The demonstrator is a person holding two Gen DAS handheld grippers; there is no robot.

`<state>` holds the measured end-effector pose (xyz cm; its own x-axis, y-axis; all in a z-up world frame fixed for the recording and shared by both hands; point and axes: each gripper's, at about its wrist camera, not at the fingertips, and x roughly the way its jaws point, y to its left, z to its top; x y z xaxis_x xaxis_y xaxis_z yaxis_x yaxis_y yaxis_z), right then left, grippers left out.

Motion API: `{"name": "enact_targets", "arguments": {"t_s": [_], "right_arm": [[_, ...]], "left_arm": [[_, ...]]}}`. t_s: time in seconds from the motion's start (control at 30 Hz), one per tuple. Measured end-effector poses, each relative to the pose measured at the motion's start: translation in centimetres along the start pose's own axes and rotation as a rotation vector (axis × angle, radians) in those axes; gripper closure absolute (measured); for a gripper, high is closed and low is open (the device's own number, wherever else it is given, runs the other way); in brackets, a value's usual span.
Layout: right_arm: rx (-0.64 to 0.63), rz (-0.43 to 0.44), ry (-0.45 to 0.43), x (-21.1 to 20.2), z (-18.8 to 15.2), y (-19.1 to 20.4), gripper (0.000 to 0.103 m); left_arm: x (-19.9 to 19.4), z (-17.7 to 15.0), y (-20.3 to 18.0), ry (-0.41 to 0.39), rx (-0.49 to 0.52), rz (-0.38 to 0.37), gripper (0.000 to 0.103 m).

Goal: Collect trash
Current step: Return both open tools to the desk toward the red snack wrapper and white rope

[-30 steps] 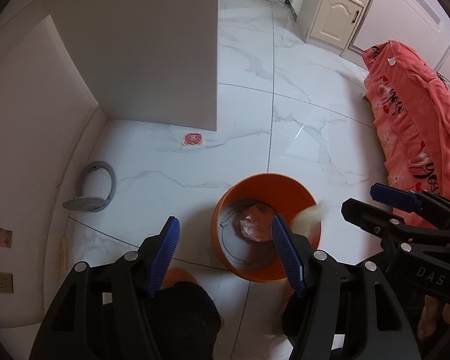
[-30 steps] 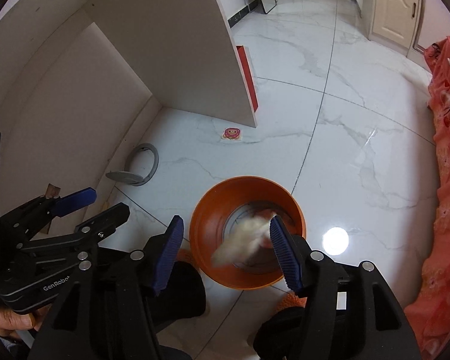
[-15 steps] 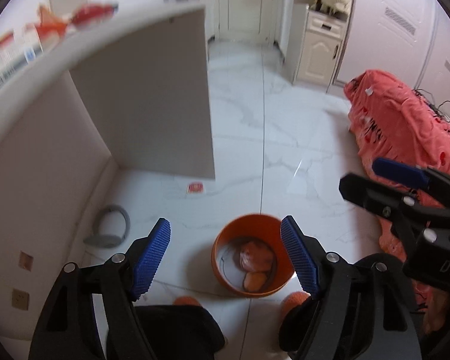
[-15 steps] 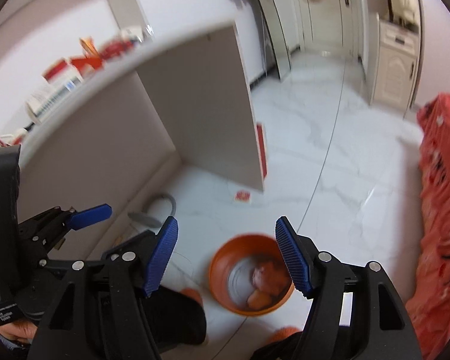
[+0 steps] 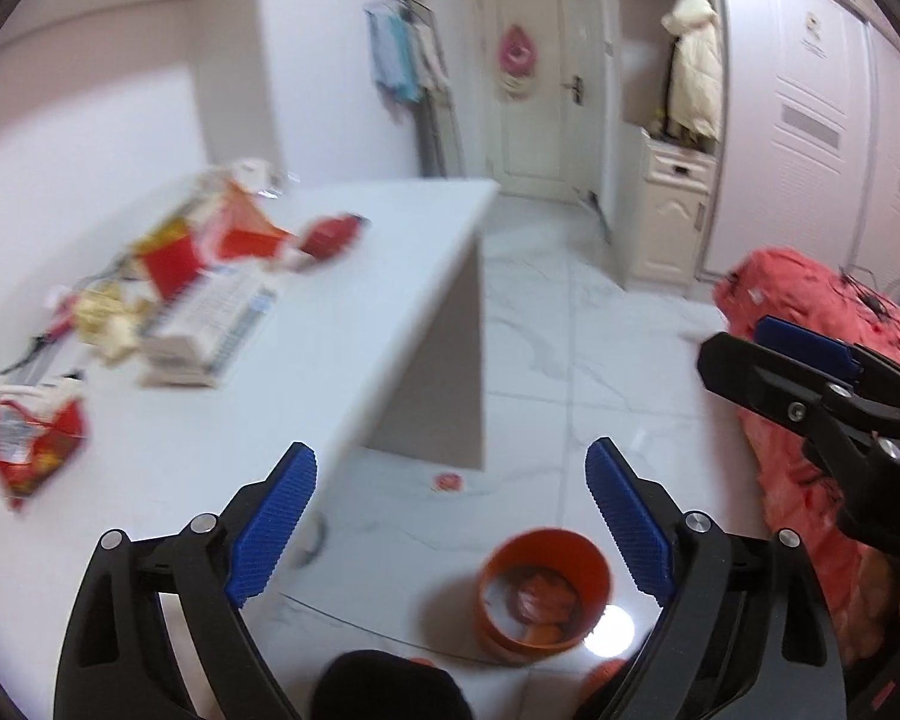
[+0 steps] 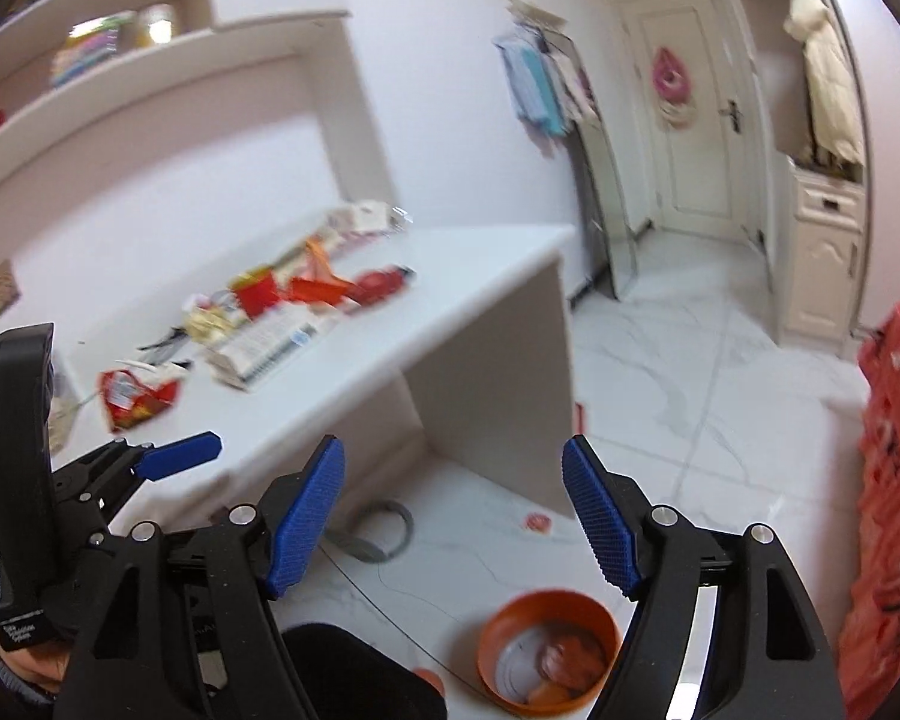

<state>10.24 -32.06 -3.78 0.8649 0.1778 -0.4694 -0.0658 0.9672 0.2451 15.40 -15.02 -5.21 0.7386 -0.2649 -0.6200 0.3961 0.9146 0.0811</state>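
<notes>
While both tongs (image 5: 450, 516) (image 6: 453, 516) opening, empty, orange bin (image 5: 543, 594) on floor below.

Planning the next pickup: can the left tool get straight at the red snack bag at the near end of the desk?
Probably yes: left tool is opening with nothing held, and the red snack bag lies uncovered on the desk.
</notes>
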Motion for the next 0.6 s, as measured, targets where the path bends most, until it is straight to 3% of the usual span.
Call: {"name": "enact_targets", "arguments": {"t_s": [0.6], "right_arm": [[-0.199,0.255,-0.035,1.7,4.9,12.7,0.028]], "left_arm": [[-8.9,0.4,11.3,-0.063,-0.171,0.262,0.013]]}}
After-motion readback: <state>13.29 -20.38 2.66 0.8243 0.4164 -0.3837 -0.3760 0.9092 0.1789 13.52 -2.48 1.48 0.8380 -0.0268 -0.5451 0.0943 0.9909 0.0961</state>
